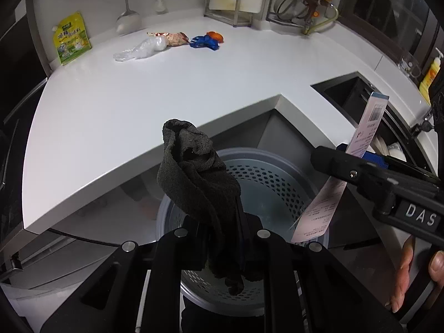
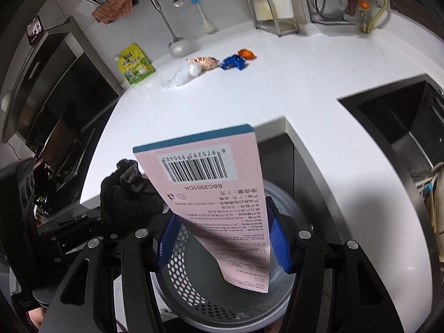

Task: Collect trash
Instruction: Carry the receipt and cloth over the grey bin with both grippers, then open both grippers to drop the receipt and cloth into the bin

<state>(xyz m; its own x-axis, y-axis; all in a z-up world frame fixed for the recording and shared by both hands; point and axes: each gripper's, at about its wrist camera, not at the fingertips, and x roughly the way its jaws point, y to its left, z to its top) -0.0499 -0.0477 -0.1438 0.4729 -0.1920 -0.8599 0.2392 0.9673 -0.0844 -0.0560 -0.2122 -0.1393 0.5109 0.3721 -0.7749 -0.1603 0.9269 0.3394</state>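
Both over grey perforated bin (image 1: 274, 183): left gripper (image 1: 224, 238) jaws pinching dark cloth (image 1: 194, 177); right gripper (image 2: 222, 238) jaws spread around pink label card (image 2: 222, 191). More wrappers (image 1: 172, 41) on counter (image 1: 194, 83).

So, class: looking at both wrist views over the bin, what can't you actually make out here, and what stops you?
- Floor of the grey perforated bin: right wrist view, partly covered by the pink barcoded paper sheet.
- Left gripper fingertips: left wrist view, wrapped by the dark crumpled cloth.
- Small print on the green-yellow pouch: too small.
- Sink contents: cut off at the frame edge.
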